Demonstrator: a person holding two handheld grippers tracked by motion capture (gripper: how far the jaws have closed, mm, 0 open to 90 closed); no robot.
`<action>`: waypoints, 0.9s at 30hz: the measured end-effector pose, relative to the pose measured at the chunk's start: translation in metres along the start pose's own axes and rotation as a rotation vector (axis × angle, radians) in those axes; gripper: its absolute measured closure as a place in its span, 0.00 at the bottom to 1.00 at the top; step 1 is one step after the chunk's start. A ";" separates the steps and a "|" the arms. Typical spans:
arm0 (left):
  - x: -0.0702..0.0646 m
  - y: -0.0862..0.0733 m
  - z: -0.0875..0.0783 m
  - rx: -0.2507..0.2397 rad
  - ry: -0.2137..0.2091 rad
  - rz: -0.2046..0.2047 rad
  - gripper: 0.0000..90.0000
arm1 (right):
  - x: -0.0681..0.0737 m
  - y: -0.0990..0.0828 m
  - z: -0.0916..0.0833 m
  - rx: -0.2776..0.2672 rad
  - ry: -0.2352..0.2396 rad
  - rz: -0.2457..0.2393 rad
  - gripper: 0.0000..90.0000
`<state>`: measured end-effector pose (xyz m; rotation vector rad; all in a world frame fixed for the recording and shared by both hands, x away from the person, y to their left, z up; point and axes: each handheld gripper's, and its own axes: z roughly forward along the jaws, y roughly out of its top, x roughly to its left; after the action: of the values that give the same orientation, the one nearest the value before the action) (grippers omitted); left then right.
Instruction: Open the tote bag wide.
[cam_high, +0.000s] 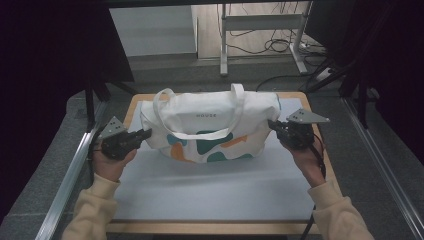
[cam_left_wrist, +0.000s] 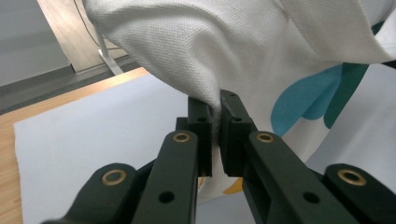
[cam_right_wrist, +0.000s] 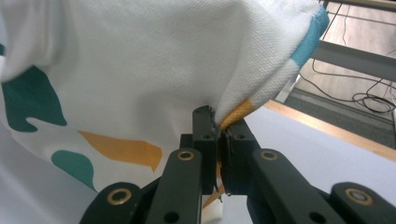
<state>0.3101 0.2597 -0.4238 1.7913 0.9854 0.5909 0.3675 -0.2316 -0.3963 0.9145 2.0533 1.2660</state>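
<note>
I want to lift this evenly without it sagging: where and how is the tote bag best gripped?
Grip the tote bag at its two side edges, coming in level from each end. The cloth there folds thin enough for jaws to pinch. That is how it is held now: the left hand-held gripper and right hand-held gripper each clamp a fold of fabric at opposite ends.

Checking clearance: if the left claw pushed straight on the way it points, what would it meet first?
The tote bag itself. The left claw is already shut on a fold of its fabric at the bag's end, so pushing on would likely just bunch the cloth toward the right claw.
</note>
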 end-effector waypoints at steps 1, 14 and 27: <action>-0.001 -0.001 0.001 0.003 -0.001 0.003 0.94 | 0.001 -0.002 0.002 0.004 -0.002 -0.004 0.95; -0.007 -0.018 0.012 0.035 -0.001 0.029 0.95 | 0.008 -0.024 0.015 0.054 0.000 -0.026 0.95; -0.009 -0.031 0.024 0.075 -0.010 0.026 0.95 | 0.015 -0.041 0.029 0.112 0.002 -0.045 0.96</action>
<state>0.3117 0.2463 -0.4614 1.8737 0.9899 0.5670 0.3692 -0.2179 -0.4462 0.9124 2.1525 1.1383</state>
